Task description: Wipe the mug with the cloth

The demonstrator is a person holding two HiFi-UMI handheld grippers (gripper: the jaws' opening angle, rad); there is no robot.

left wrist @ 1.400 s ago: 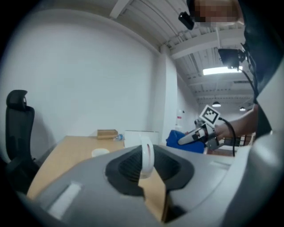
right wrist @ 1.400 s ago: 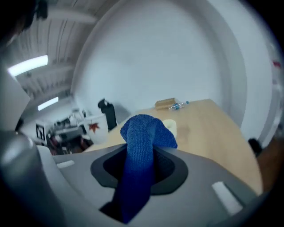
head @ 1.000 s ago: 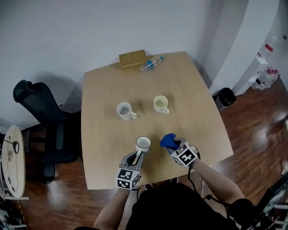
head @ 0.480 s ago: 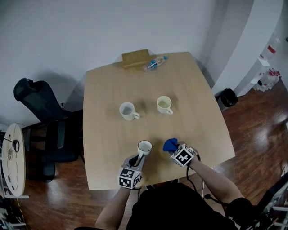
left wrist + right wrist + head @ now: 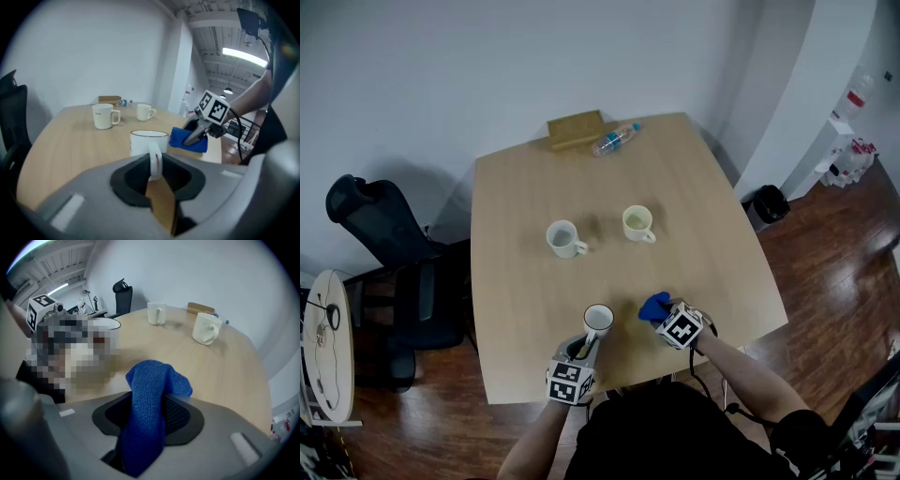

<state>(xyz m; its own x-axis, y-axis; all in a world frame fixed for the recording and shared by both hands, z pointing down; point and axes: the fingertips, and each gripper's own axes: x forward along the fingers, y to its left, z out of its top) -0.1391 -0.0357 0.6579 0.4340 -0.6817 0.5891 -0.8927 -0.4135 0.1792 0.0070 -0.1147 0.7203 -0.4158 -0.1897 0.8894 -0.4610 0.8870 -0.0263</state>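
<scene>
White ceramic mug (image 5: 598, 320) with a thin dark rim stands upright at the near edge of the pale wooden table (image 5: 675, 187), mouth up. Its handle is turned back toward the person, and the left gripper (image 5: 584, 347) is clamped on it, jaws together on the loop. Whether the mug's base rests on the wood or hangs just above it I cannot tell. Just to the right of the mug, with a gap of bare table between, lies the bunched blue cloth (image 5: 653, 307), low against the tabletop. The right gripper (image 5: 666, 315) points steeply down over it. Its jaws have just been opening with the cloth between them, and the grip looks slack, not pinching. So the wipe turns on this: the cloth sits right of the mug's side wall, apart from it, and the right hand is the one to carry it left across that gap. Farther off stand a white mug (image 5: 562, 237) and a cream mug (image 5: 637, 223), and at the far edge a clear plastic bottle (image 5: 614, 138) beside a brown box (image 5: 575, 129).
</scene>
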